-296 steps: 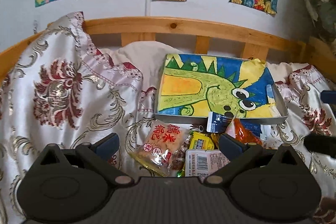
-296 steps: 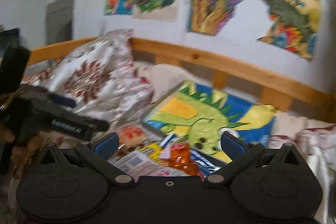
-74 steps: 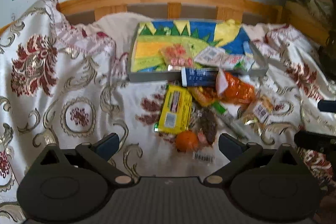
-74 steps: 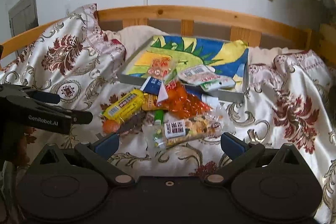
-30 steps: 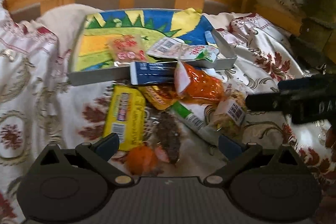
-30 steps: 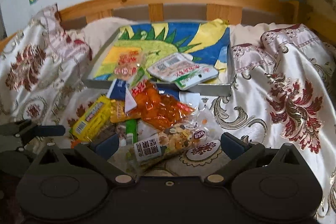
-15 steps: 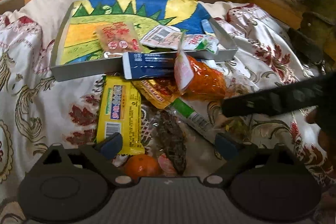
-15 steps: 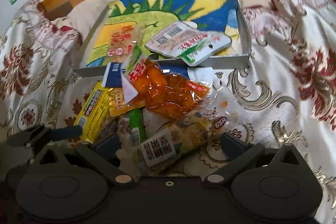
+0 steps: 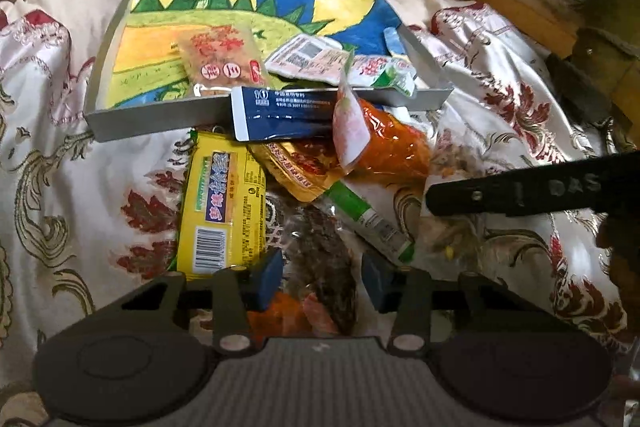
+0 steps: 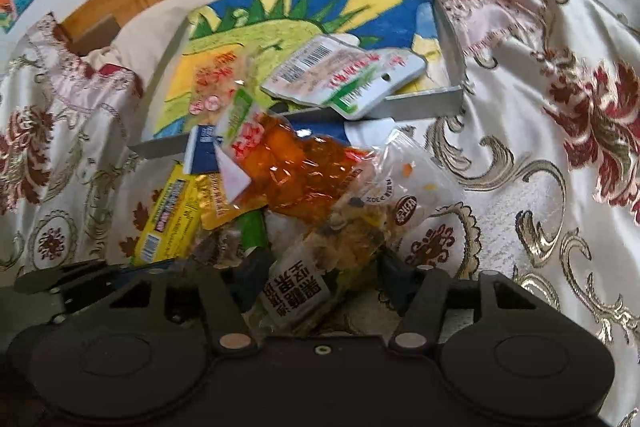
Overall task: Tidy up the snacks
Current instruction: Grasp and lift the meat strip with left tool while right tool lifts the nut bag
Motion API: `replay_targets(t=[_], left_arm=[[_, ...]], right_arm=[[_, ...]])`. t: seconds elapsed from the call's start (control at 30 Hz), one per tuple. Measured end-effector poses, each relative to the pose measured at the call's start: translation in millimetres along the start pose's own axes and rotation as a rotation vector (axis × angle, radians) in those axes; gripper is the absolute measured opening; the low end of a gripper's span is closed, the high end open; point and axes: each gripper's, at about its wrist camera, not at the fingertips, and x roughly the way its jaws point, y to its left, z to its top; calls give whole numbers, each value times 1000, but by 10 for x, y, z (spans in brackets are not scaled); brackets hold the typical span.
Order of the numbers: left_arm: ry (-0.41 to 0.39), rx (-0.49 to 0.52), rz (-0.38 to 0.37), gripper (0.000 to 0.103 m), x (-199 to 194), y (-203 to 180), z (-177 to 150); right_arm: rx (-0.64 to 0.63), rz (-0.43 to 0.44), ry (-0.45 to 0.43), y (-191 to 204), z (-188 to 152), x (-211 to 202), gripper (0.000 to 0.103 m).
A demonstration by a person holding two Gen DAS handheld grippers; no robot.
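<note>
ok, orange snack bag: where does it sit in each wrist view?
Left wrist: orange snack bag right of centre, just below the tray's front wall.
Right wrist: centre, again below that wall.
Shared landmark: the dark blue packet at its left.

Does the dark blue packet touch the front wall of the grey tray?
Touching. In the left wrist view the dark blue packet lies against the grey tray, overlapping its front wall with no gap visible.

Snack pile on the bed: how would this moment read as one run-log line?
left claw: closing around dark snack packet | right claw: closing around clear mixed-snack bag | tray: three packets inside
</note>
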Motion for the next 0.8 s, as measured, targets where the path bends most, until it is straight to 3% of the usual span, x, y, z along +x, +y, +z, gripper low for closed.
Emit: replay_targets(t=[0.17, 0.27, 0.8], left_arm=[[22, 28, 13, 51, 83, -33, 15], [26, 38, 24, 44, 82, -47, 8], [148, -143, -9, 42, -158, -2, 141]], right_arm=[[-78, 18, -27, 89, 3, -59, 55], [-94, 40, -30, 115, -2, -49, 53], [-64, 139, -28, 34, -124, -192, 45]])
